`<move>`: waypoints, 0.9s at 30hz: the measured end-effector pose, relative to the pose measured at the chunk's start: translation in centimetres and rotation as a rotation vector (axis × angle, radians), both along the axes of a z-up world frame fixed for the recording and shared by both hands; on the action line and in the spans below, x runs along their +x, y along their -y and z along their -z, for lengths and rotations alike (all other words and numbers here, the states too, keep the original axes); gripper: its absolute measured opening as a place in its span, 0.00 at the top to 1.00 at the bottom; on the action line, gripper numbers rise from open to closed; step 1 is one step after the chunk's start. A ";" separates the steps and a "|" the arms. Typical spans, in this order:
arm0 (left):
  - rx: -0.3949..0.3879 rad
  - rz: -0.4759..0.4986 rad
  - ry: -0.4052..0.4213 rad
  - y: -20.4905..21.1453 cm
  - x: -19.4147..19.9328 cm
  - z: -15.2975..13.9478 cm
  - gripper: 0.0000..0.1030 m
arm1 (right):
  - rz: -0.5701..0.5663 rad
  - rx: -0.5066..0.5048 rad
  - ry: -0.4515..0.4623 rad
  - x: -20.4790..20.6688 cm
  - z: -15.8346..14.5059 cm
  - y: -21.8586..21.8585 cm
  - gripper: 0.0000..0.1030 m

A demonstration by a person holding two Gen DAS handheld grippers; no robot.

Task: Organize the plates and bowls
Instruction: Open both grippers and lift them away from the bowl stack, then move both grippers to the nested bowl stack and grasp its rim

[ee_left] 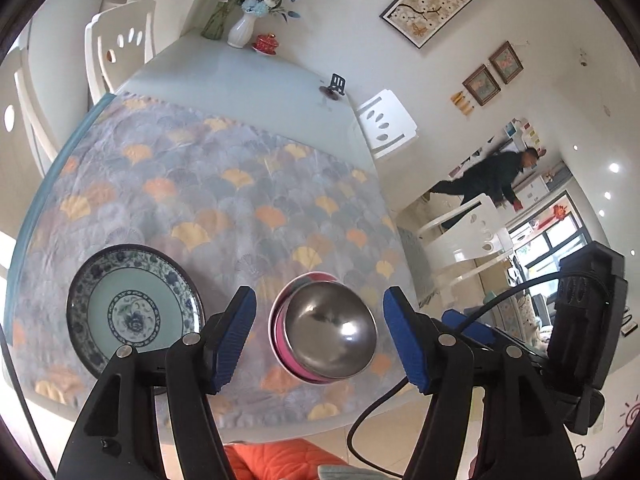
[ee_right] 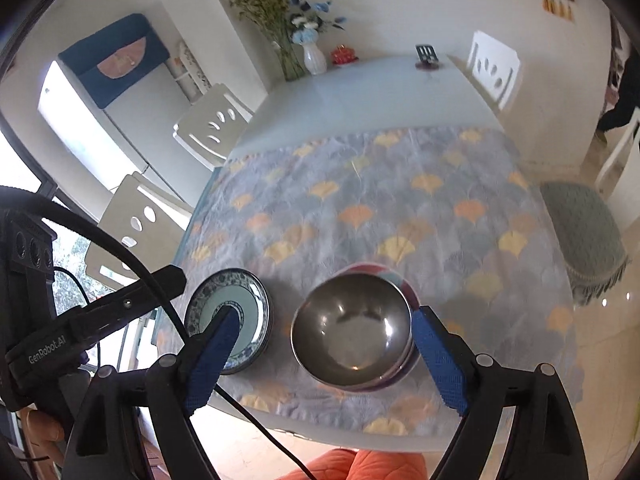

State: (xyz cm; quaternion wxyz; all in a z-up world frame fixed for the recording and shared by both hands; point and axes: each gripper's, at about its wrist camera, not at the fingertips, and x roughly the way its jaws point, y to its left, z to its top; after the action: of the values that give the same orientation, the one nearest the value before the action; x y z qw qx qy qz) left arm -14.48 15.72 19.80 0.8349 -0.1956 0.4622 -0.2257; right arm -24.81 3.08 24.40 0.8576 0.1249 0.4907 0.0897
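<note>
A steel bowl (ee_left: 330, 326) sits nested in a pink bowl (ee_left: 312, 280) on the patterned tablecloth, near the table's front edge. A blue-and-white patterned plate (ee_left: 134, 308) lies to its left. My left gripper (ee_left: 320, 328) is open and empty, its blue pads either side of the bowls, above them. In the right wrist view the steel bowl (ee_right: 352, 338) and the plate (ee_right: 248, 320) show again. My right gripper (ee_right: 324, 354) is open and empty, hovering over the bowl with its fingers spread wide.
The tablecloth (ee_left: 224, 200) covers the near half of the table. A white vase of flowers (ee_left: 242, 28), a red lidded cup (ee_left: 265, 44) and a small black stand (ee_left: 335, 86) are at the far end. White chairs (ee_left: 120, 44) surround the table. A green stool (ee_right: 584, 232) stands at right.
</note>
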 end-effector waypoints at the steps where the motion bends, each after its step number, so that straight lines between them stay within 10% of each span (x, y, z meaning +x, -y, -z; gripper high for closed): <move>1: -0.004 0.004 0.001 0.1 -0.1 0.0 0.38 | 0.004 0.007 -0.008 0.0 0.1 0.1 0.16; 27: 0.101 0.094 -0.010 7.2 1.1 -1.2 0.38 | 0.021 0.138 -0.098 1.4 1.7 5.6 0.16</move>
State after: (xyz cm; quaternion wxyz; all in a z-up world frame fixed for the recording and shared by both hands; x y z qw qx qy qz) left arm -13.35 8.55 20.95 0.8299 -0.1326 0.4858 -0.2403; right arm -23.39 -2.55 22.73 0.8229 0.1931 0.5233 0.1082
